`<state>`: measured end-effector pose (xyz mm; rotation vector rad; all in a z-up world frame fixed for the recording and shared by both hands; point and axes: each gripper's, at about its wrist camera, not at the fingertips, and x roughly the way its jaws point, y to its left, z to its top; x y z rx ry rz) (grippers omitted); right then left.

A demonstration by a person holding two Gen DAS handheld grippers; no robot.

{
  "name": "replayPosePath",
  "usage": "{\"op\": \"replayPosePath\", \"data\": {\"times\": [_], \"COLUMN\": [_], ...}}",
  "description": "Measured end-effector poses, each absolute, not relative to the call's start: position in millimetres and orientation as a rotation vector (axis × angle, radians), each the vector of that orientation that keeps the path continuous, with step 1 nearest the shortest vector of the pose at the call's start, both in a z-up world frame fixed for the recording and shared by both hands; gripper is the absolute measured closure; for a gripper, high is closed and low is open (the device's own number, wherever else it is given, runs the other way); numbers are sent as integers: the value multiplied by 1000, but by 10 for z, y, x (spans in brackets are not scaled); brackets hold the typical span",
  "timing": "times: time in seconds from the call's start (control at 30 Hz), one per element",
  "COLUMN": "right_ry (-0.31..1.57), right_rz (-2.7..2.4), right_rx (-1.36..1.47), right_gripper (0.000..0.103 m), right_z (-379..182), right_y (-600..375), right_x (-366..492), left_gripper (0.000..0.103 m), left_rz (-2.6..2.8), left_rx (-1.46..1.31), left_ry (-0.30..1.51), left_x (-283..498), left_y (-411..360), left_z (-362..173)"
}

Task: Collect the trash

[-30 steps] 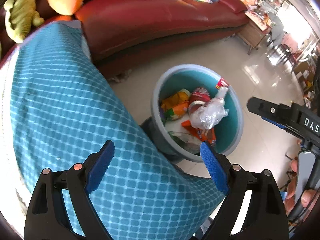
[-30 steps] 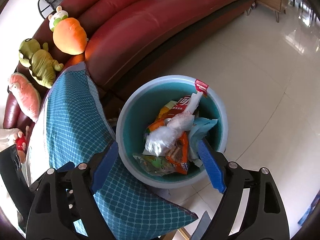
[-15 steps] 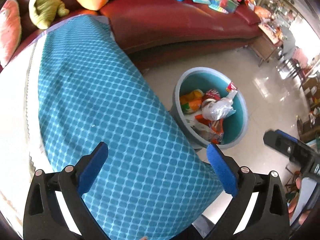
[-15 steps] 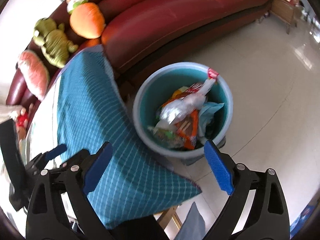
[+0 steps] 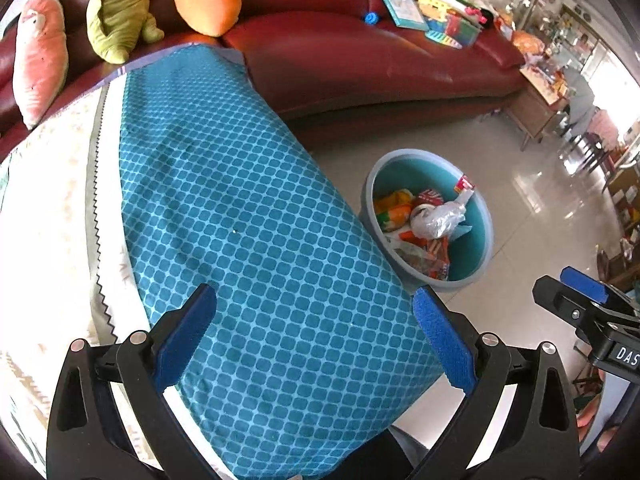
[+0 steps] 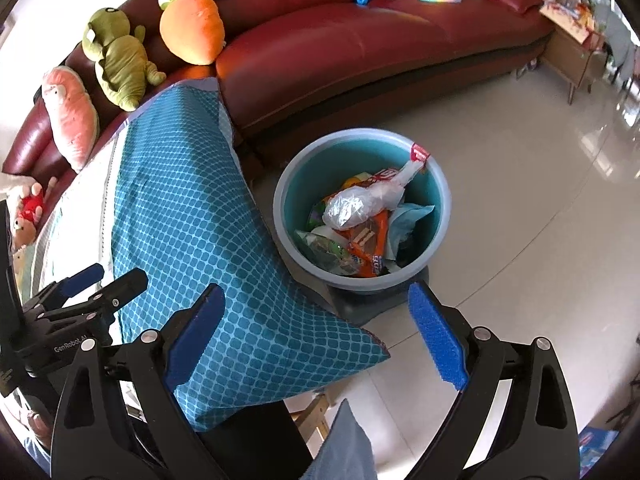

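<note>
A round teal bin (image 5: 478, 208) (image 6: 440, 196) stands on the tiled floor beside the table, filled with trash: a clear plastic bag (image 5: 438, 218) (image 6: 356, 204), orange wrappers (image 6: 366, 248) and other packets. My left gripper (image 5: 312, 336) is open and empty above the blue-patterned tablecloth (image 5: 248, 220), left of the bin. My right gripper (image 6: 316, 330) is open and empty, above the cloth's corner (image 6: 340, 344) and short of the bin. The right gripper shows at the right edge of the left wrist view (image 5: 588, 304); the left one shows at the left of the right wrist view (image 6: 84, 292).
A dark red leather sofa (image 5: 360, 52) (image 6: 360, 40) runs behind the table, with plush toys (image 5: 116, 12) (image 6: 120, 56) on its back and books and toys (image 5: 440, 16) on the seat. A wooden side table (image 6: 576, 56) stands at the far right. Glossy floor tiles (image 6: 520, 200) surround the bin.
Both grippers have pulled back and up from the bin, which looks smaller and farther away. More of the tablecloth and sofa has come into view. Both jaws stayed open.
</note>
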<state>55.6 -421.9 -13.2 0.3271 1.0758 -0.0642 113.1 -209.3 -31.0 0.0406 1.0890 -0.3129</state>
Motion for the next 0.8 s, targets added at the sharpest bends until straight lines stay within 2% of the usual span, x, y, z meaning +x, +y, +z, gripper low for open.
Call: {"op": "replayPosePath", "data": {"times": [0.8], "right_ry": [1059], "right_rz": [-57], "right_rx": [323], "right_gripper": [14], "right_z": [-44], "right_y": [-4116], "right_x": [497], "left_gripper": [4], "left_rz": [-312], "left_rx": [57], "left_ry": [1026], "left_x": [998], "left_y": [-2052], "left_z": [-224]}}
